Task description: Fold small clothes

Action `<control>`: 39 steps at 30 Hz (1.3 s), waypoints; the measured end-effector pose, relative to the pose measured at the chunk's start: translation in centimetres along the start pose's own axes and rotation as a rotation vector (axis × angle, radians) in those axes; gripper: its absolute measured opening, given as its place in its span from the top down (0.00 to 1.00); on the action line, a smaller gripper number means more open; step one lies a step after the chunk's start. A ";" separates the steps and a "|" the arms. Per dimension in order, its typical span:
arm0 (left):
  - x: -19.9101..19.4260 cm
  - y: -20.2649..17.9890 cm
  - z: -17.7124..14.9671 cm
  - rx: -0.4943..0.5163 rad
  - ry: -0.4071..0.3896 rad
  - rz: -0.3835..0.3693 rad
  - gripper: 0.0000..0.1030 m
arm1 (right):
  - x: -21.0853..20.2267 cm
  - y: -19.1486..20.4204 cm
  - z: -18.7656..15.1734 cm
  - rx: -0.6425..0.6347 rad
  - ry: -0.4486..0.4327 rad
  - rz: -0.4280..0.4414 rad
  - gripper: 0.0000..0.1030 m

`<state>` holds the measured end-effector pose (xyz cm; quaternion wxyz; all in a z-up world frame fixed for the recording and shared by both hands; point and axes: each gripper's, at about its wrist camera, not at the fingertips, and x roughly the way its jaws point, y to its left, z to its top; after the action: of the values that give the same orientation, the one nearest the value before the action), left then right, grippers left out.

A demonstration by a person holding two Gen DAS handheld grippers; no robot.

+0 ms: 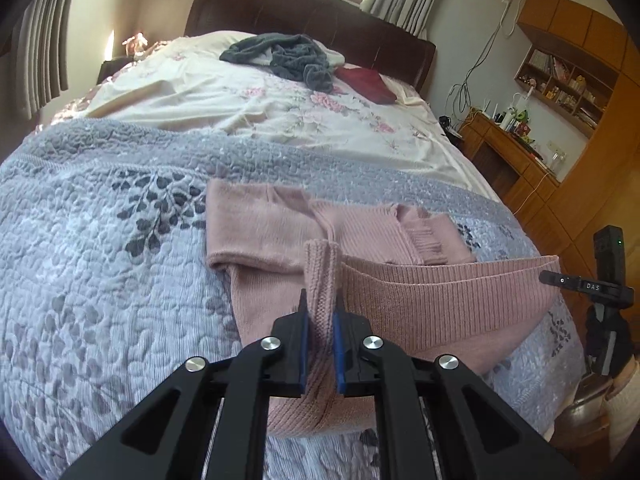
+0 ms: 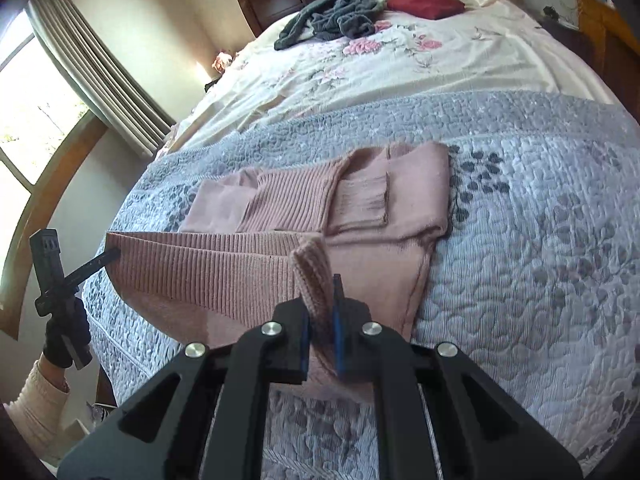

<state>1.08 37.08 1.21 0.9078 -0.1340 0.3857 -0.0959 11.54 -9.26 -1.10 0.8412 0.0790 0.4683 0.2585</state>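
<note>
Pink ribbed-knit sweater [image 1: 276,224] lies on the quilt [image 1: 100,240], hem lifted. Left gripper [image 1: 320,312] and right gripper [image 2: 322,300] each pinch a hem corner. Judged soft, light, stretchy; ribbed hem affords best hold.

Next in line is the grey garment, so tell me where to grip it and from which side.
Grip the grey garment by the sleeve-like strip trailing toward the window side, coming in low from the foot of the bed. It lies crumpled, and that strip is the one loose end clear of the heap and the red garment. Both grippers now hold the pink sweater.
</note>
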 end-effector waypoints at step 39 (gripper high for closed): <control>24.0 9.9 8.4 -0.139 0.184 0.253 0.71 | 22.9 -11.0 13.3 0.185 0.189 -0.258 0.74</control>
<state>24.33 41.23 -12.53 0.8619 -0.1376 0.4869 0.0342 36.33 -5.52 -14.96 0.8088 0.0708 0.5732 0.1105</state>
